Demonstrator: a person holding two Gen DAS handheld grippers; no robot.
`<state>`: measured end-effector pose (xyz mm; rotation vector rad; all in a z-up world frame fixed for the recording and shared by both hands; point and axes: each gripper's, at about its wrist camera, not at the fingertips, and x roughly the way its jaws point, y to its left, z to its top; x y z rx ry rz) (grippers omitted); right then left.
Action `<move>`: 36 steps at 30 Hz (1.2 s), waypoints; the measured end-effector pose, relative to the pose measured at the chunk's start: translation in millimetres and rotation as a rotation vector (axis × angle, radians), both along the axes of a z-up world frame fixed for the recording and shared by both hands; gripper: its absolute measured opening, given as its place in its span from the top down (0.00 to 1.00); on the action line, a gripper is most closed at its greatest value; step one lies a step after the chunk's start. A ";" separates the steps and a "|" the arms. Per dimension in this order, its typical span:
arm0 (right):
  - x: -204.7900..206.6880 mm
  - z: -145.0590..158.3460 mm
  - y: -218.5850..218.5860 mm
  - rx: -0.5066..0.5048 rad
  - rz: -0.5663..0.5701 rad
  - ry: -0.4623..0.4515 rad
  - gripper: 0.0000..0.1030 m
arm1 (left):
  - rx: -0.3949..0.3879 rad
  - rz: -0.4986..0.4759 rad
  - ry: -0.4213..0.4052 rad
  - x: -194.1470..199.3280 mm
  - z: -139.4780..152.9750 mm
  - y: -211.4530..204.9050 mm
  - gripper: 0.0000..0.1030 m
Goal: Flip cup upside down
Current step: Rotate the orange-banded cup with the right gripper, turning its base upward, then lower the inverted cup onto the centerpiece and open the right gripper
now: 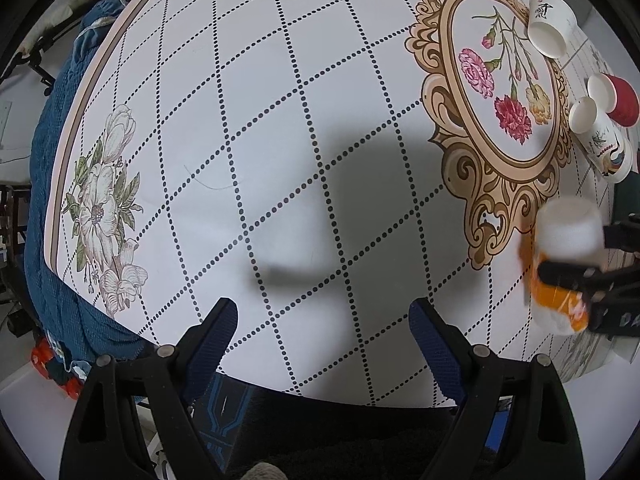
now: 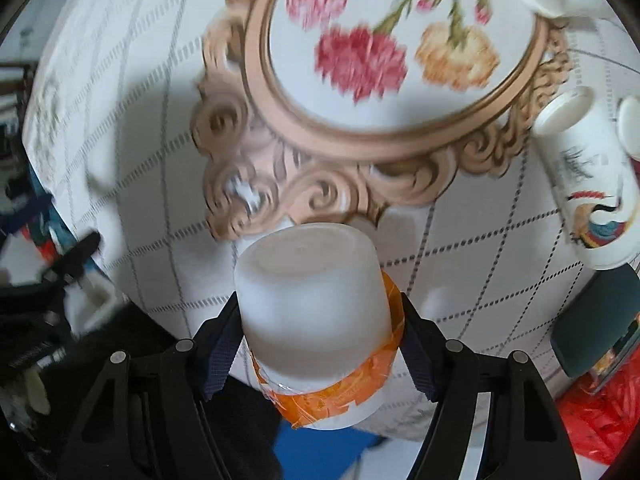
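Nearest the lens in the left wrist view, the left claw [image 1: 324, 316] hangs wide open over bare desk [image 1: 280, 160], holding nothing. At about 9 o'clock a blue cloth [image 1: 52, 200] drapes off the desk edge beside a printed white flower. Toward 1 o'clock sits the ornate carnation frame [image 1: 500, 92], with a white cup [image 1: 550, 24] at its far rim. At 2 o'clock stand a red cup [image 1: 618, 98] and a rooster cup [image 1: 604, 144], both mouth-down.

At 3 o'clock, the right claw [image 2: 320, 344] is clamped on the cup [image 2: 316, 320], frosted white with an orange band, blue pads pressing its sides. The closed base points away from the camera, the mouth back toward the claw; it seems to hang above the desk's near edge.

The flip looks mid-turn or nearly done. Next calls for bringing the rim level, lowering it flat onto clear desk short of the frame, then releasing.
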<state>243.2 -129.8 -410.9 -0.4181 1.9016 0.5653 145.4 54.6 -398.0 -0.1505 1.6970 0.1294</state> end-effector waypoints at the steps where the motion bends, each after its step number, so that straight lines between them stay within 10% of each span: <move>1: 3.3 4.9 -2.1 0.021 -0.021 -0.033 0.28 | 0.000 0.002 0.000 0.5 0.2 1.1 0.15; 15: -9.1 51.2 -18.0 0.354 -0.437 -0.600 0.28 | 0.063 0.012 -0.013 24.0 -2.7 26.8 0.15; 36: -64.5 43.7 -23.0 0.297 -0.359 -0.613 0.27 | 0.117 -0.071 -0.090 10.5 34.1 -35.1 0.15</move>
